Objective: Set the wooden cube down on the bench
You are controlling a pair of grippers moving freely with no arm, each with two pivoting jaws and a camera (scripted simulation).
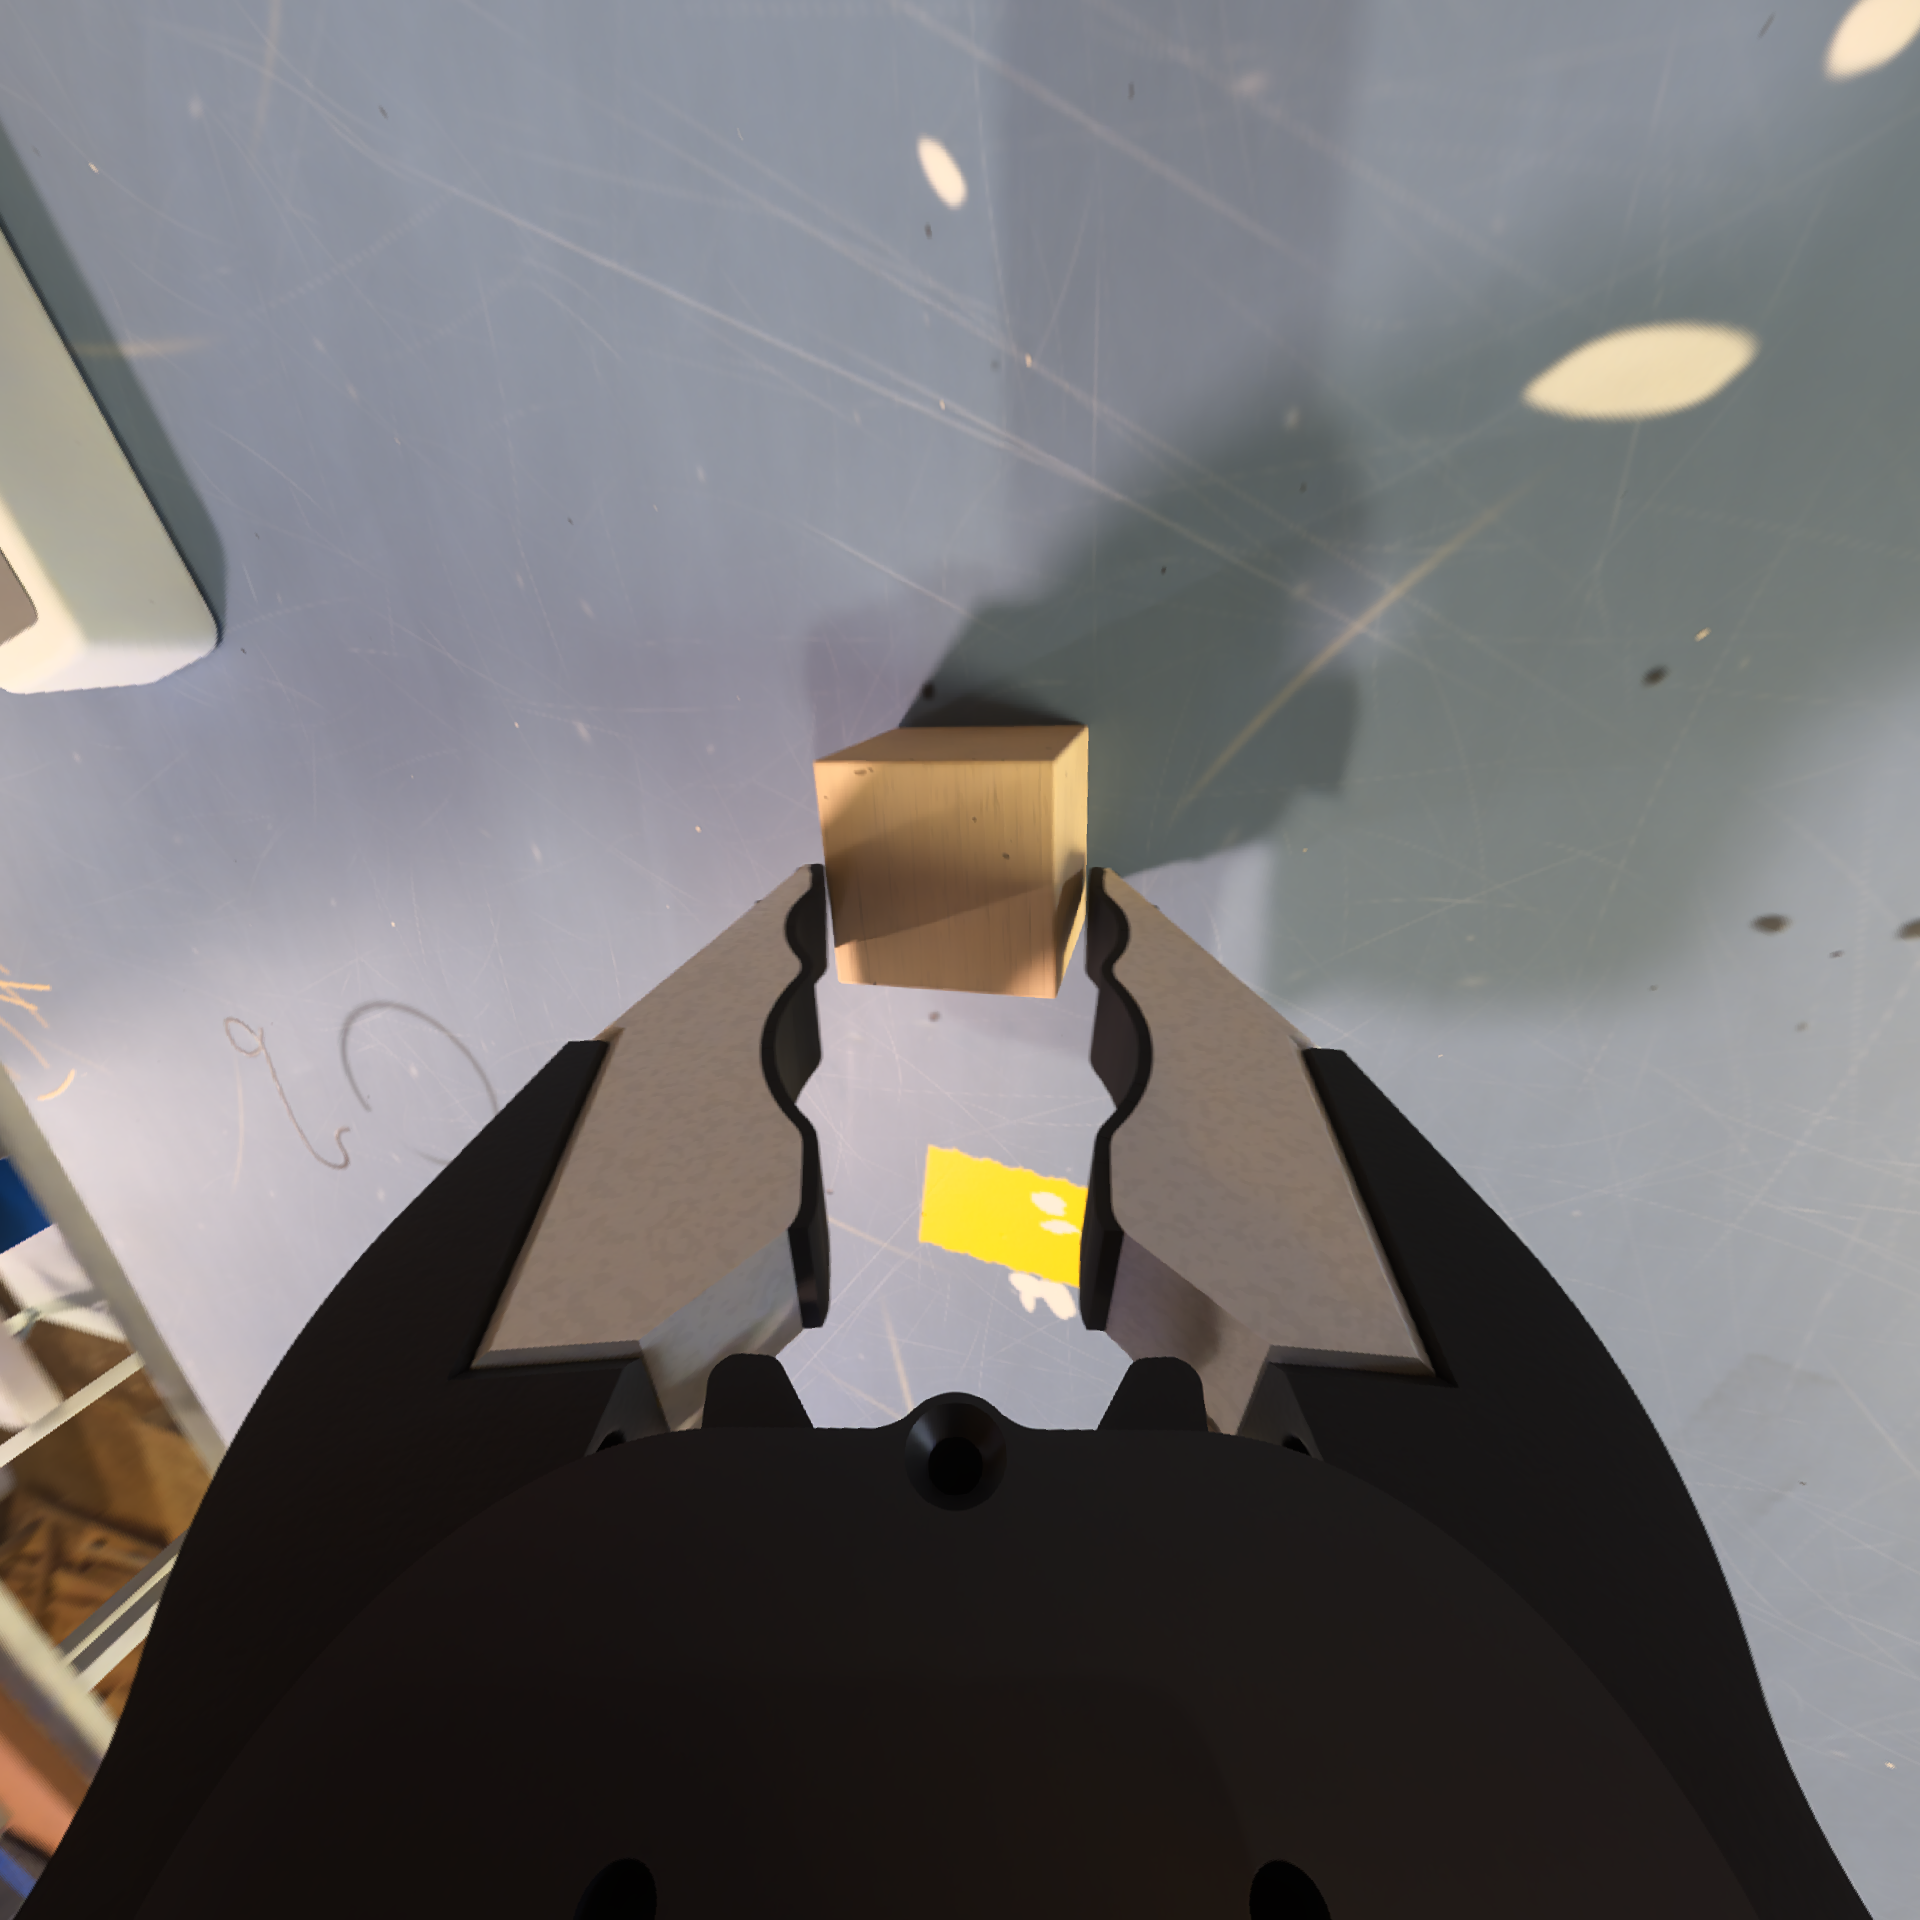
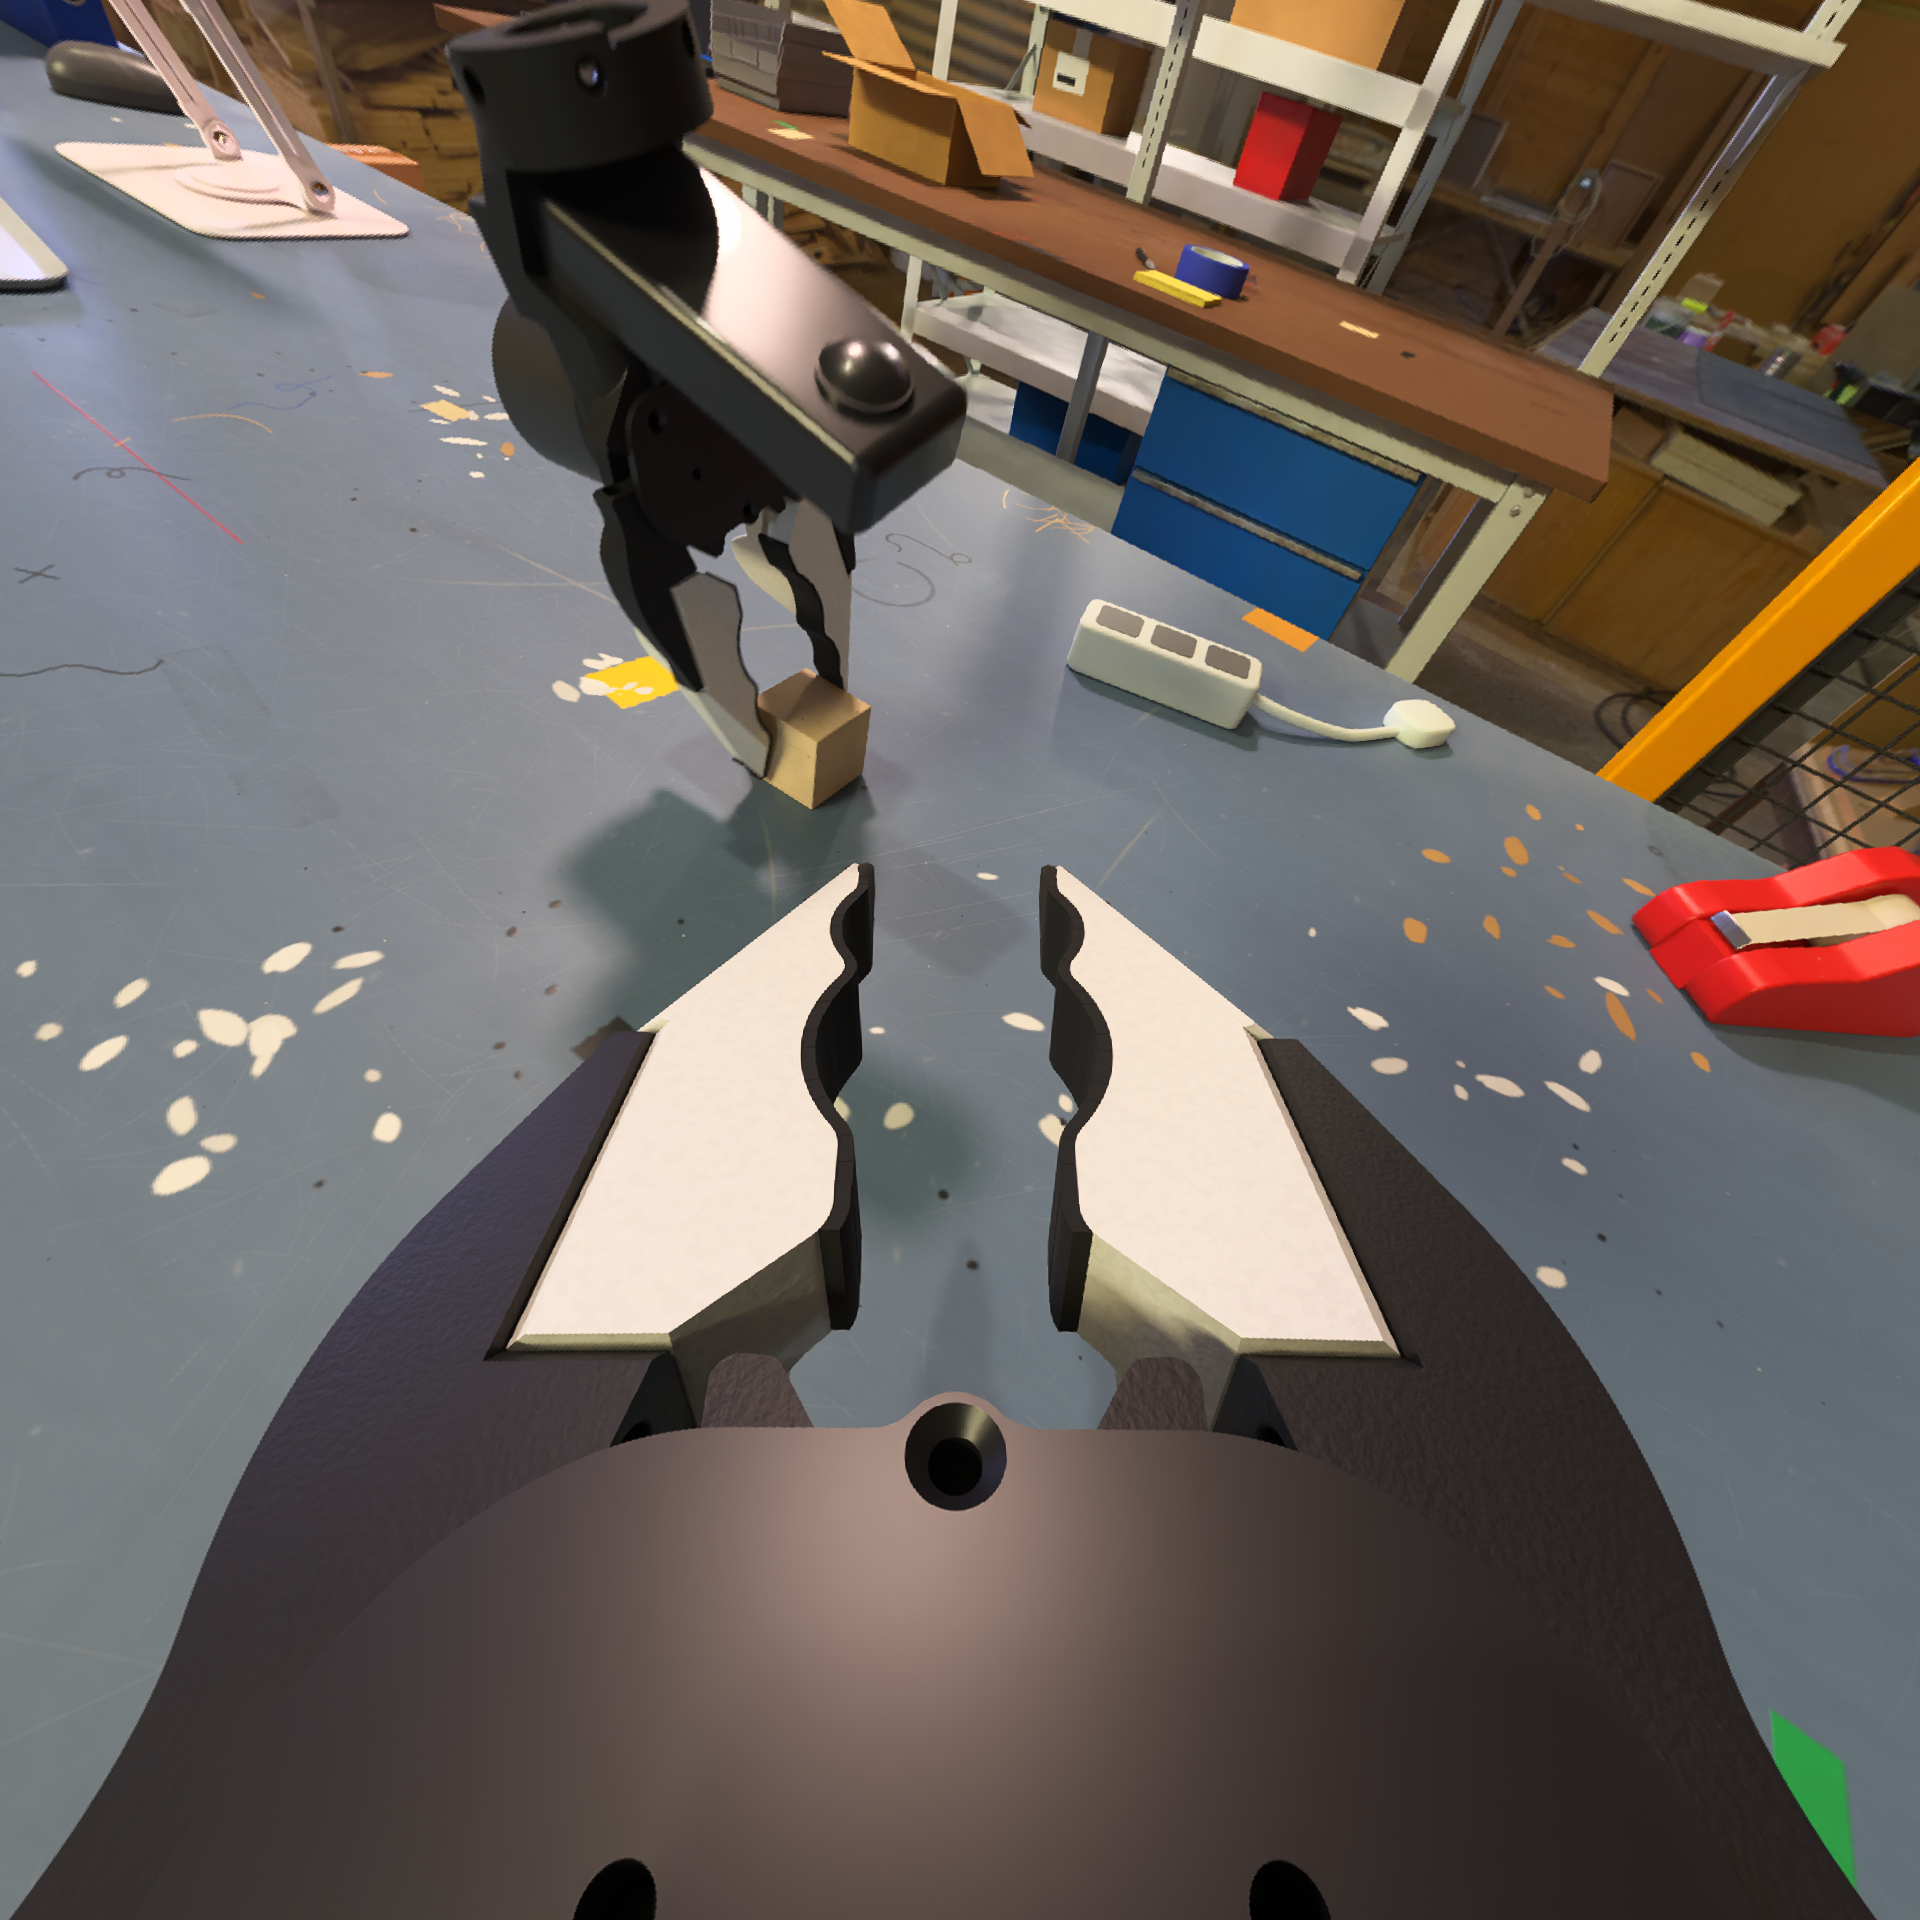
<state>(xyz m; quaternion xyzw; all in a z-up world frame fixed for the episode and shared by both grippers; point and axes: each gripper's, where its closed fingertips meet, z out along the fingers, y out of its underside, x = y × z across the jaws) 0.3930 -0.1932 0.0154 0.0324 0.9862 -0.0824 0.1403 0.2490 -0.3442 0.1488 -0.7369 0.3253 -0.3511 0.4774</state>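
Observation:
A light wooden cube [image 1: 951, 862] sits between the fingertips of my left gripper [image 1: 956, 883], which is shut on it, one fingertip against each side. The right wrist view shows the left gripper [image 2: 800, 717] pointing steeply down, with the cube [image 2: 821, 743] tilted slightly and its lower corner at or just above the scratched blue-grey bench [image 2: 312, 727]. I cannot tell whether it touches. My right gripper [image 2: 956, 883] is open and empty, low over the bench, a short way in front of the cube.
A white power strip [image 2: 1164, 660] with its cable lies right of the cube and shows at the left edge of the left wrist view [image 1: 94, 540]. A red tape dispenser [image 2: 1787, 945] stands far right. A yellow patch [image 2: 629, 681] and a lamp base [image 2: 229, 192] lie to the left.

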